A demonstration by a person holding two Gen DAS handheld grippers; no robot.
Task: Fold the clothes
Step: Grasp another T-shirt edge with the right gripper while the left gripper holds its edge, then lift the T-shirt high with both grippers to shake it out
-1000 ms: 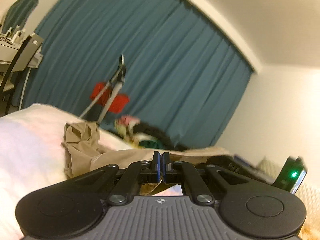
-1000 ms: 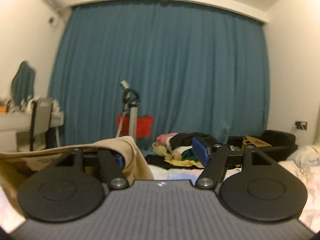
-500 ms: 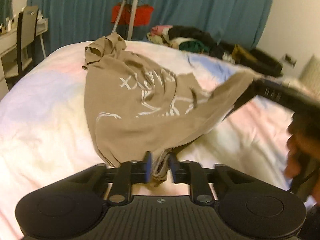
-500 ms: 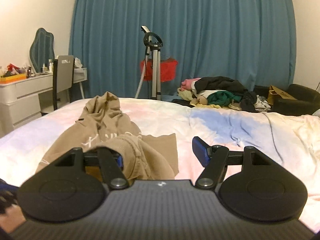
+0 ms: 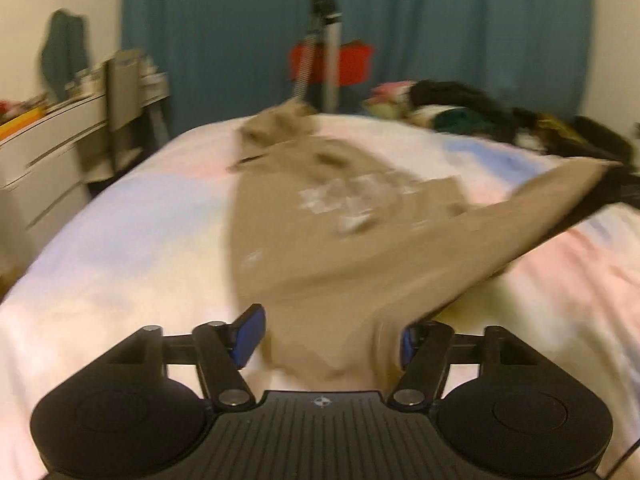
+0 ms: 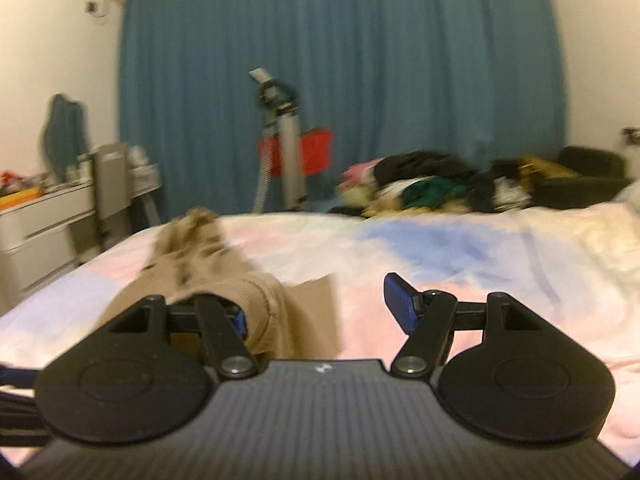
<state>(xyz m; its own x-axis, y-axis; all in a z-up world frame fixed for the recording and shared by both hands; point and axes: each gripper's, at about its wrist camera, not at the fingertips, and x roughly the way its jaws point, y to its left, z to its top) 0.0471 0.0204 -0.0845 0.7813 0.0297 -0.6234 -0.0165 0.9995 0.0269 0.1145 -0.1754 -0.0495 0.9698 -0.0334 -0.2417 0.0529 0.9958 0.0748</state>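
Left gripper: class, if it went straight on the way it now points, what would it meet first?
The tan shirt. Cloth already lies between the open left gripper fingers and spreads ahead over the bed. The picture is blurred, so depth is uncertain.

White print on the tan shirt (image 5: pixel 340 240) is too blurred to read.
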